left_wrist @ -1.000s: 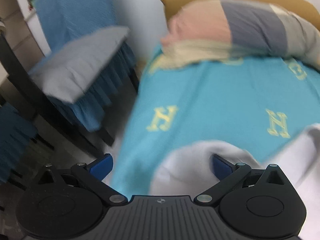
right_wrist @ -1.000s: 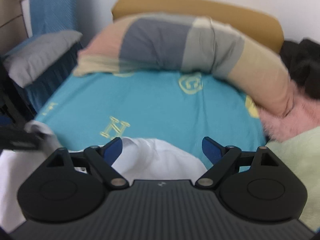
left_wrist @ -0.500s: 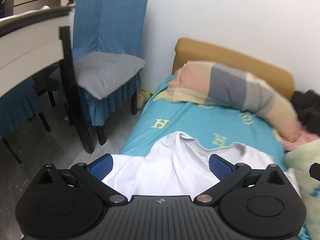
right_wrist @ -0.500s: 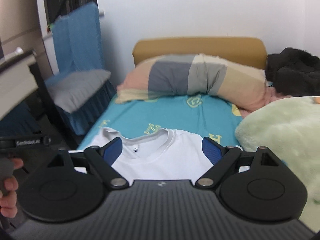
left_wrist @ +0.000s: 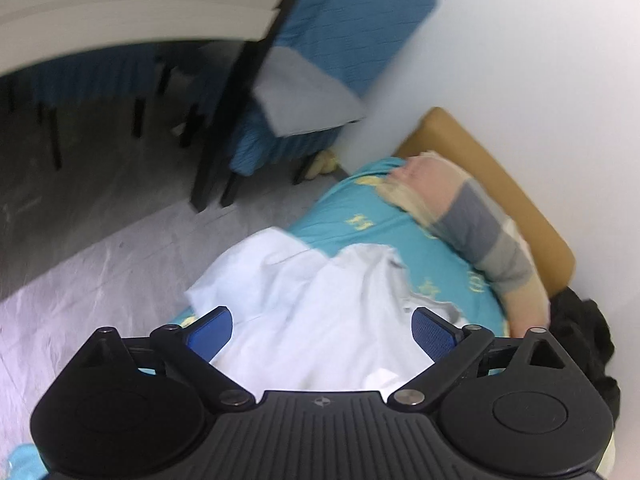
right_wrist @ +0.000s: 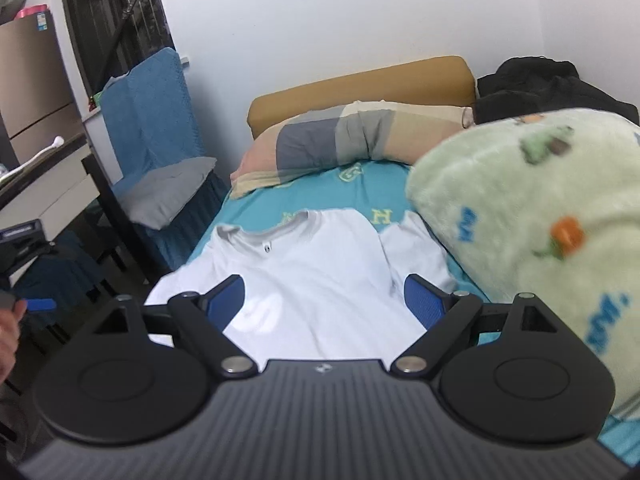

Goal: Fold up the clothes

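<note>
A white T-shirt (right_wrist: 320, 272) lies spread out, collar toward the pillow, on the turquoise bed sheet (right_wrist: 260, 208). In the left wrist view the T-shirt (left_wrist: 320, 300) looks rumpled, with one sleeve hanging near the bed's edge. My right gripper (right_wrist: 326, 302) hovers above the shirt's lower half, open and holding nothing. My left gripper (left_wrist: 322, 330) hangs over the shirt from the bed's side. Its jaws are closing but still wide, with no cloth between the pads. A hand (right_wrist: 8, 332) shows at the left edge of the right wrist view.
A striped pillow (right_wrist: 352, 140) lies against the tan headboard (right_wrist: 360, 84). A green fleece blanket (right_wrist: 540, 220) bulks at the right, with dark clothing (right_wrist: 552, 84) behind it. A blue-covered chair with a grey cushion (right_wrist: 168, 192) and a desk (left_wrist: 140, 4) stand left of the bed.
Both grippers have drawn back and risen from the bed, so the whole shirt now shows. The left wrist view has rolled and tilted. Both grippers stay wide.
</note>
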A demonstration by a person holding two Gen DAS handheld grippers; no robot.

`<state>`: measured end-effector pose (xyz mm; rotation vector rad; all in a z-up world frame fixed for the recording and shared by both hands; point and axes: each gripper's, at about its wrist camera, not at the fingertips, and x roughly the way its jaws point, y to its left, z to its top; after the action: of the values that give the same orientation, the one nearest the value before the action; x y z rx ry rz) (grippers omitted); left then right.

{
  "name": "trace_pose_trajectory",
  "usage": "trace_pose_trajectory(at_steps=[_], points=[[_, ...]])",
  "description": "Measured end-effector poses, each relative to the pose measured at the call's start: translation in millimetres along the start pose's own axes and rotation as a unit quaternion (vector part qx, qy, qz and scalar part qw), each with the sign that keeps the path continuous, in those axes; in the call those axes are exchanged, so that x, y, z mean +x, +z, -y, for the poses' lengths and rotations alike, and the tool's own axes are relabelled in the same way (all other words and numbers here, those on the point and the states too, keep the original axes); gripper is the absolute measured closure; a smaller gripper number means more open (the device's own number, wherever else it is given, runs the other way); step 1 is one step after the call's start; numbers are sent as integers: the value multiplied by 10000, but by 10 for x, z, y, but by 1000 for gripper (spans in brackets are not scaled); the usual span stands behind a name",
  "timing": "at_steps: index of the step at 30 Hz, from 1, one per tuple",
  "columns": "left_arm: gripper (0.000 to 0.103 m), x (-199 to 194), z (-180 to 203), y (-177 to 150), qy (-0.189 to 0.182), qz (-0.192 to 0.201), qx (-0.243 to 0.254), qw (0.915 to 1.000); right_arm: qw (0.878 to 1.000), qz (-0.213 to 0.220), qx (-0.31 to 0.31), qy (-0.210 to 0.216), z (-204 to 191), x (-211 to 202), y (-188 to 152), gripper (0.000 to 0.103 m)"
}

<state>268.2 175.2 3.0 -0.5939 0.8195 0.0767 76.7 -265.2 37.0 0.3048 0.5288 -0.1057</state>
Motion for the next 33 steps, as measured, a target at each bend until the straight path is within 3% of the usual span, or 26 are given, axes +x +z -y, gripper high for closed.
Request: trace_pose_trajectory(at_steps=[4, 9, 16, 19, 22, 25, 26, 27, 28, 30, 33], points=[[15, 394, -454, -90, 84, -354, -563, 9978, 9990, -92, 395, 190, 222, -57, -443, 15], [16, 835, -955, -167, -145, -357, -1260, 9913, 9968, -538, 565, 159, 401, 245, -959, 15], [11, 1586, -1260, -114, 241, 40, -1444, 9892, 9989, -447, 129, -52, 411, 726, -1034, 15], [11, 1906, -1367, -65, 103, 86, -1649, 9862, 9991, -250, -310, -174, 371, 954, -1087, 15], [11, 2287, -1429, 51, -159, -115, -1852, 9825, 9969, -168, -734, -227, 323, 1162, -1163, 15], [25, 2578, -1416, 202, -269, -262, -1787, 9832, 9963, -197, -777, -301, 340, 1326, -1201, 15], [38, 2652, -1398, 249, -322, -299, -1753, 9835, 9966, -203, -731, -312, 344, 1372, -1198, 15], [57, 2712, -1376, 289, -397, -373, -1720, 9836, 9969, -209, -685, -322, 348, 1417, -1195, 15], [58, 2743, -1342, 326, -409, -420, -1648, 9846, 9972, -214, -639, -332, 352, 1463, -1192, 15], [97, 2709, -1246, 420, -387, -422, -1349, 9892, 9973, -169, -616, -353, 348, 1535, -1178, 15], [98, 2436, -1192, 584, -471, -49, -1528, 9871, 9974, -98, -603, -369, 346, 1611, -1165, 15]])
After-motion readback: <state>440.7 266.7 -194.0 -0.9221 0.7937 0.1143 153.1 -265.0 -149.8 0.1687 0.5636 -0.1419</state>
